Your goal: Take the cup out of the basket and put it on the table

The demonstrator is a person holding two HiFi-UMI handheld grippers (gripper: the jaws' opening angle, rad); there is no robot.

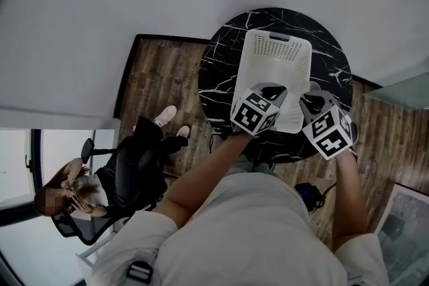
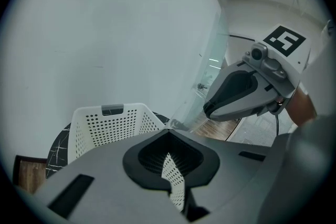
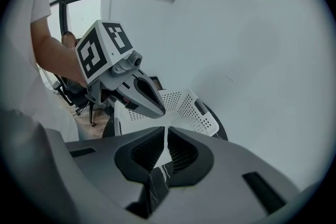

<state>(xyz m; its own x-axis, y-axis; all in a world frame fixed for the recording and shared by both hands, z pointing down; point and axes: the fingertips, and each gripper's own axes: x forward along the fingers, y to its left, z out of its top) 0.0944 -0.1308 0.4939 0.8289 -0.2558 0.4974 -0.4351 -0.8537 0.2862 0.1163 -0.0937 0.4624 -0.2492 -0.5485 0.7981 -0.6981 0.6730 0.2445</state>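
Left tongs (image 2: 168,132) and right tongs (image 3: 165,128) closed, near basket (image 1: 253,70)

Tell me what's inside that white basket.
The basket shows only bare white perforated walls and floor; no cup is visible. Its near end hides under the left gripper and right gripper.

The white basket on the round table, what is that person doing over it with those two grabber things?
A person holds the left gripper and the right gripper by the near end of the white basket, which stands on the black marble table. Both have their jaws together, holding nothing. No cup shows in any view.
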